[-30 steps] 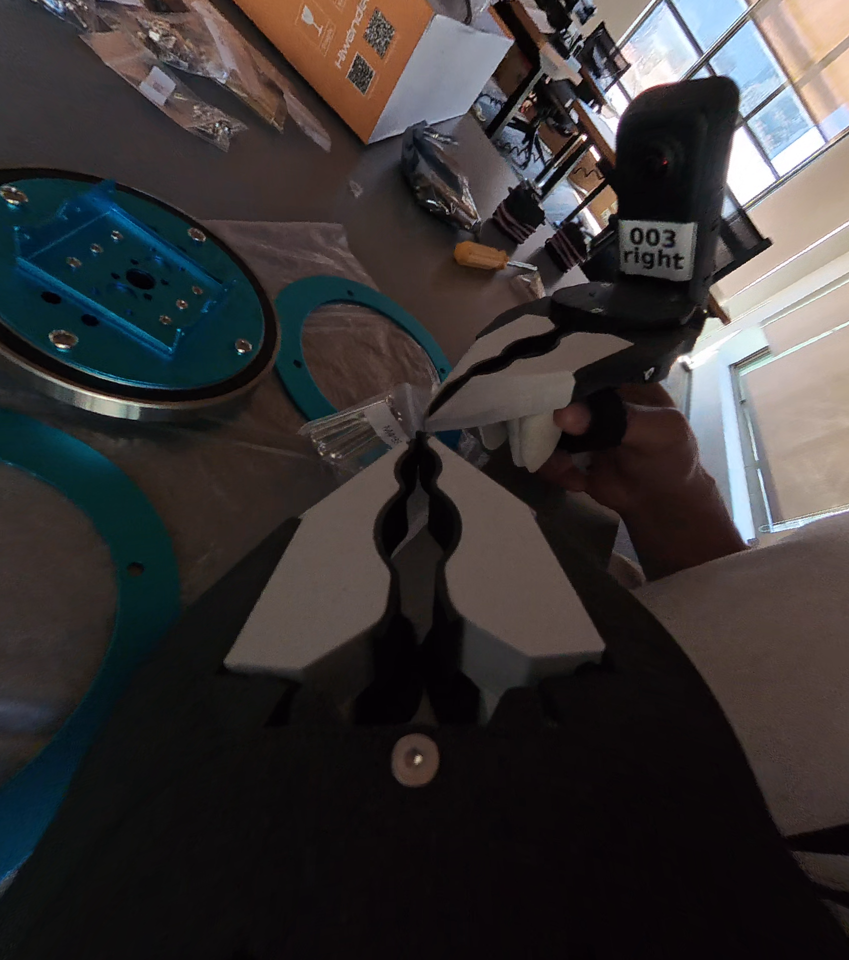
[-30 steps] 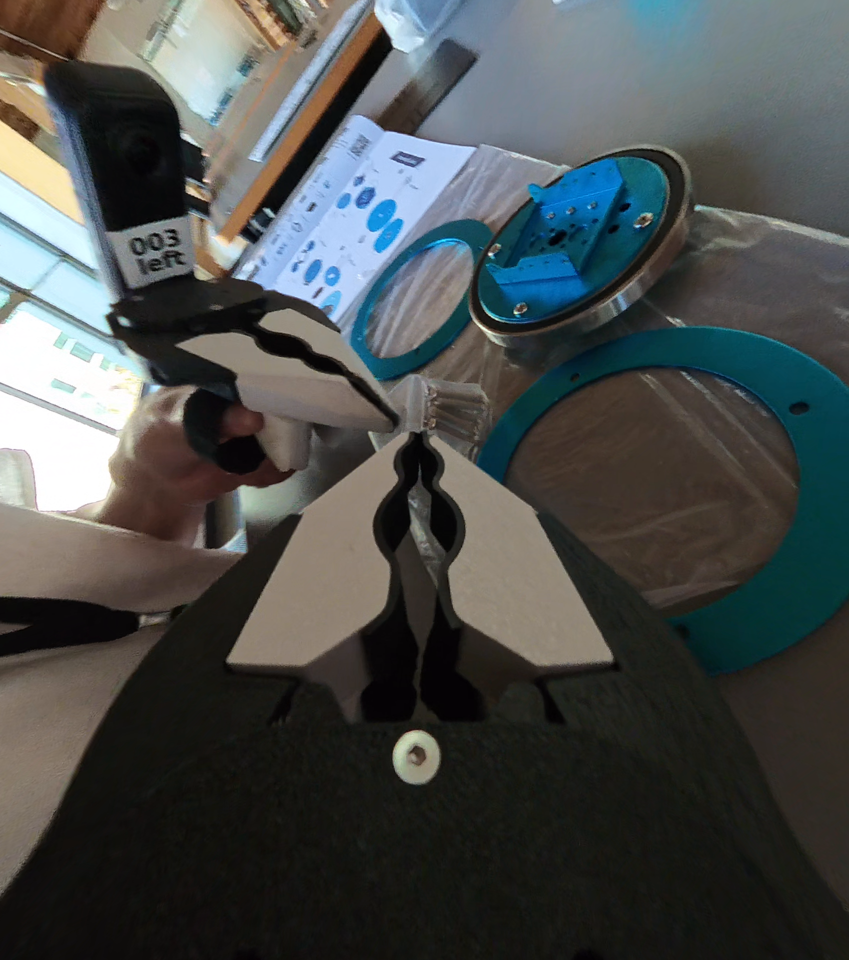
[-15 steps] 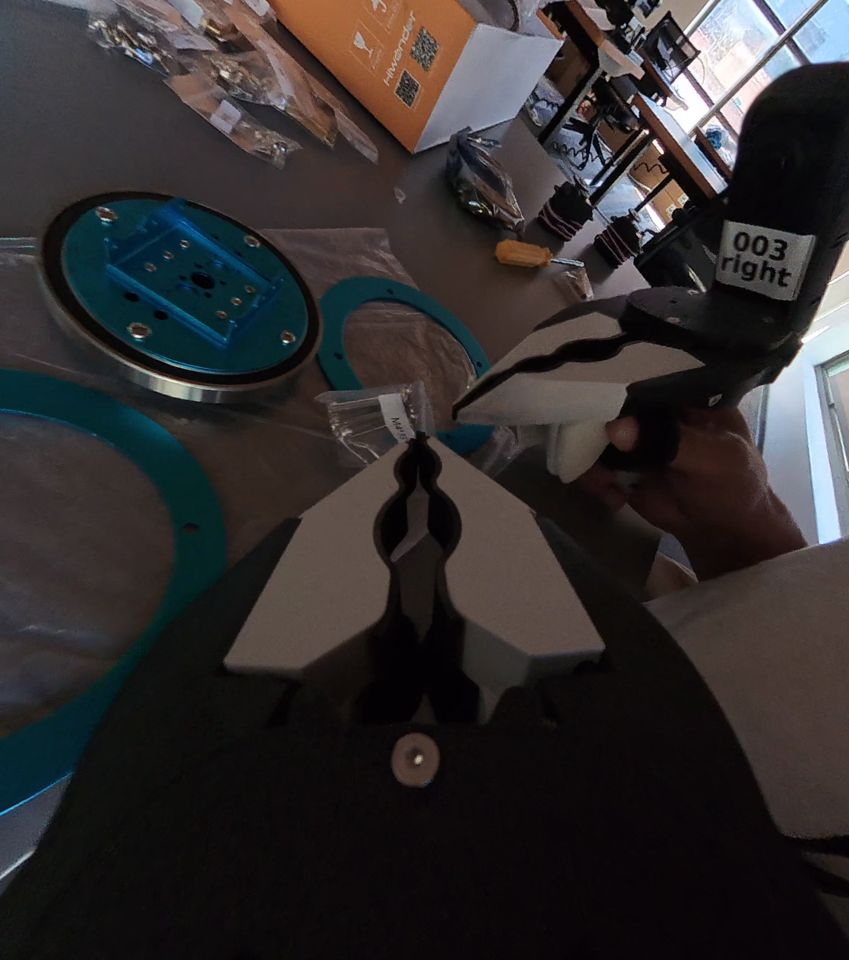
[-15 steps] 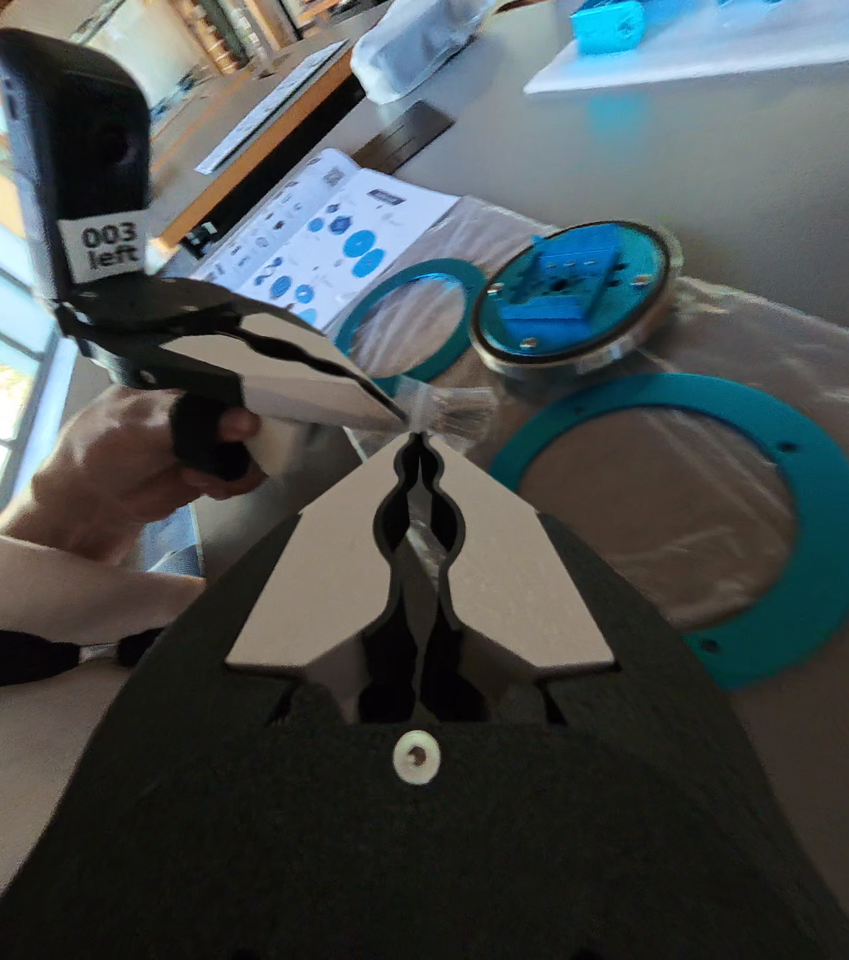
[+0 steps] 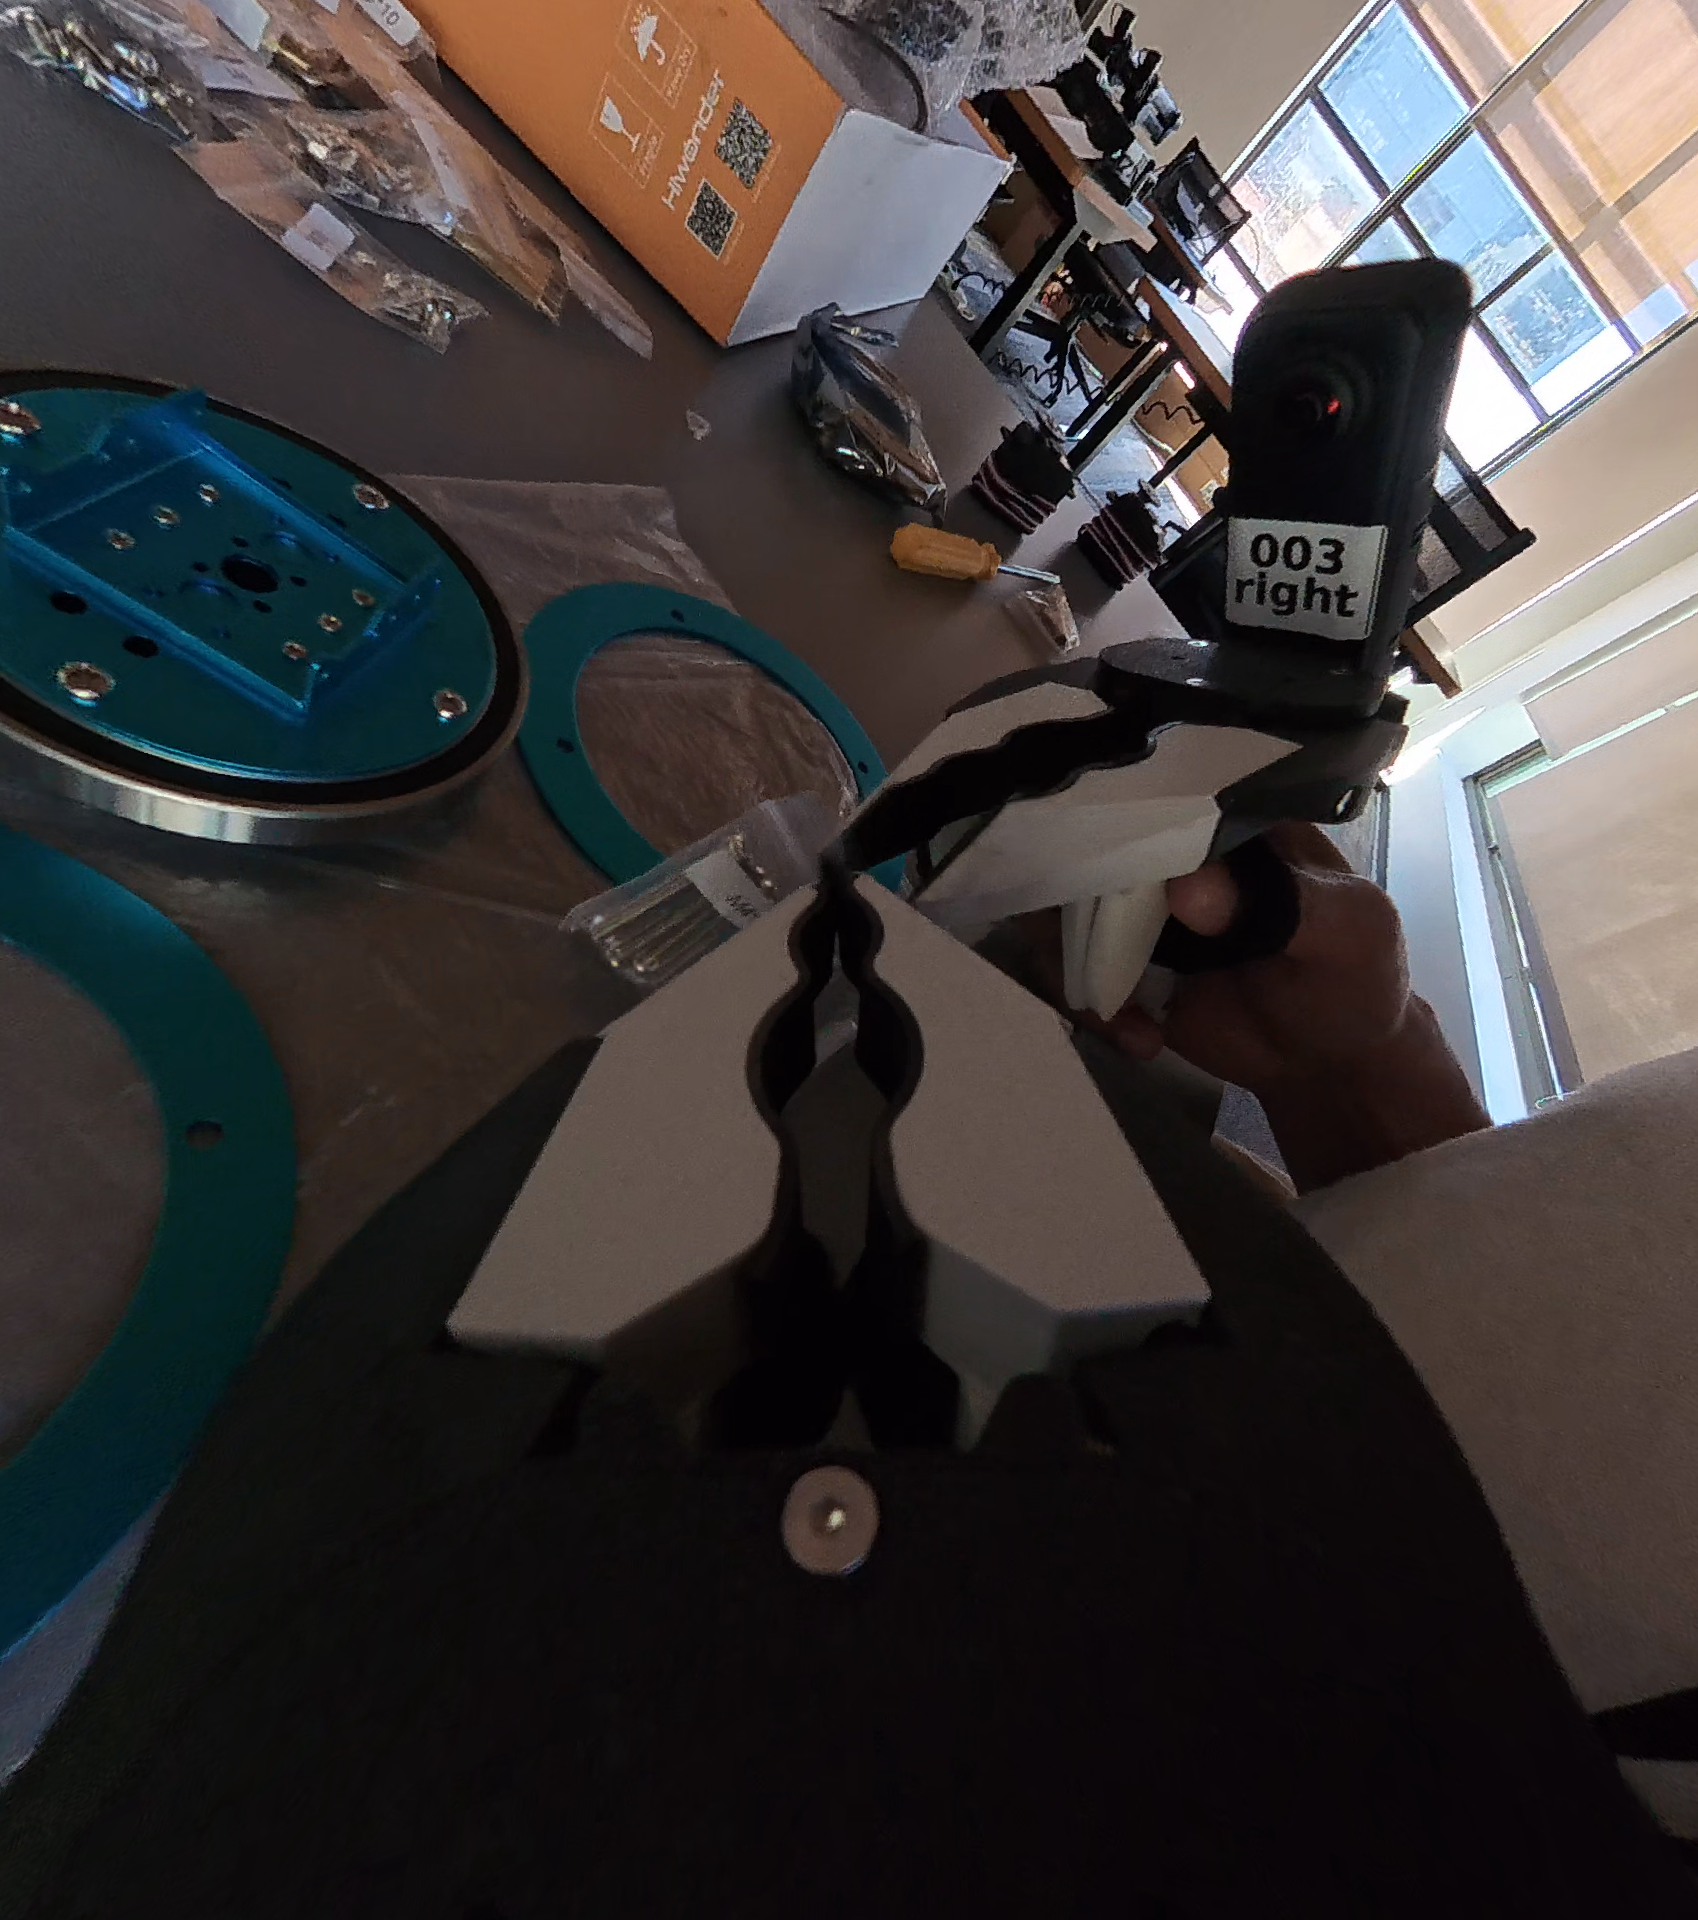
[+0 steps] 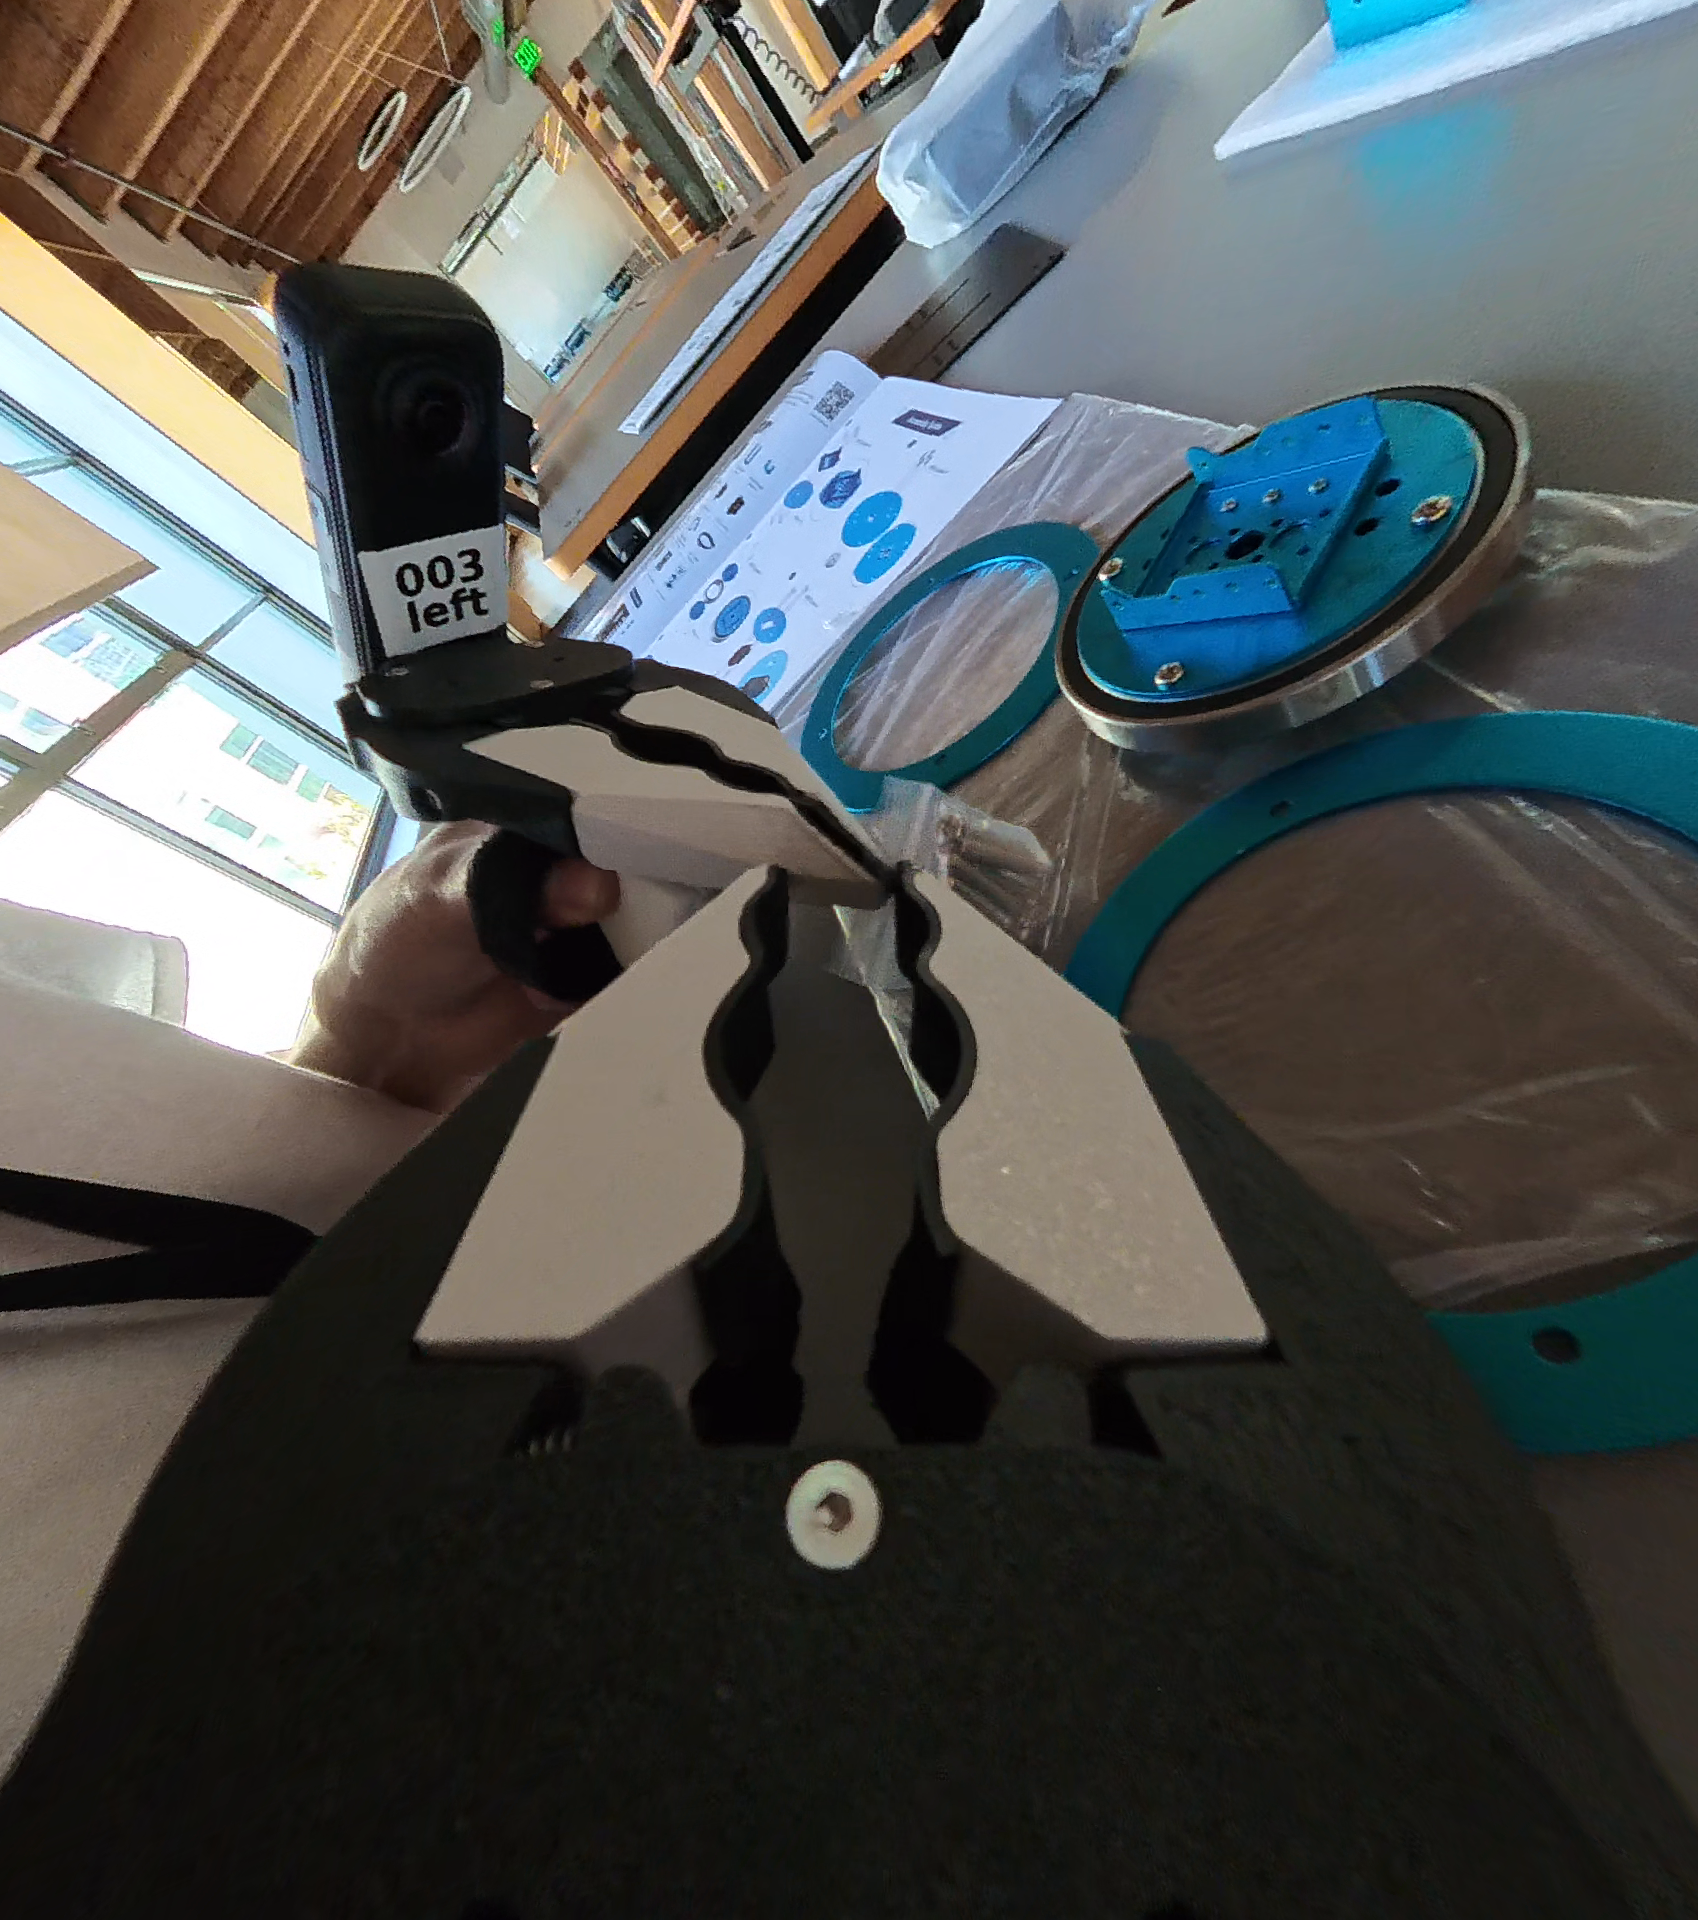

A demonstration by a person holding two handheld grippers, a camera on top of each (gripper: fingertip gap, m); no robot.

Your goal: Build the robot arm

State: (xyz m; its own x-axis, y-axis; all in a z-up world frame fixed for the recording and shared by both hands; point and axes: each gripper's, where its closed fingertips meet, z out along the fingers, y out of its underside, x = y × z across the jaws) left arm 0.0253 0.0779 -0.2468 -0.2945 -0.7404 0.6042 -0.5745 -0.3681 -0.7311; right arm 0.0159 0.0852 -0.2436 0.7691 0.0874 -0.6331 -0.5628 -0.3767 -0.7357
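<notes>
My left gripper (image 5: 834, 883) is shut on one edge of a small clear bag (image 5: 689, 914) of thin metal screws and holds it above the table. My right gripper (image 6: 840, 894) is open. Its jaws stand a little apart around the left gripper's tip (image 6: 876, 883) and the near edge of the bag (image 6: 970, 842). In the left wrist view the right gripper (image 5: 855, 842) comes in from the right and meets the bag's edge, with a hand on its grip. The bag hangs out to the far side of both tips.
On the table lie a round blue turntable with a bracket (image 5: 388, 665) (image 6: 1427, 457), a small teal ring (image 5: 637, 613) (image 6: 1053, 545) and a large teal ring (image 5: 149, 1008) (image 6: 1551, 753) on plastic film. An orange box (image 5: 679, 156), bags of hardware (image 5: 357, 187), a yellow-handled screwdriver (image 5: 928, 545) and a printed sheet (image 6: 824, 499) lie farther off. Only a small space, under 4 cm, lies between the two pairs of fingers.
The right gripper's jaws, shut on the bag before, have opened. The left gripper still holds the bag. Both grippers have shifted a little over the rings.
</notes>
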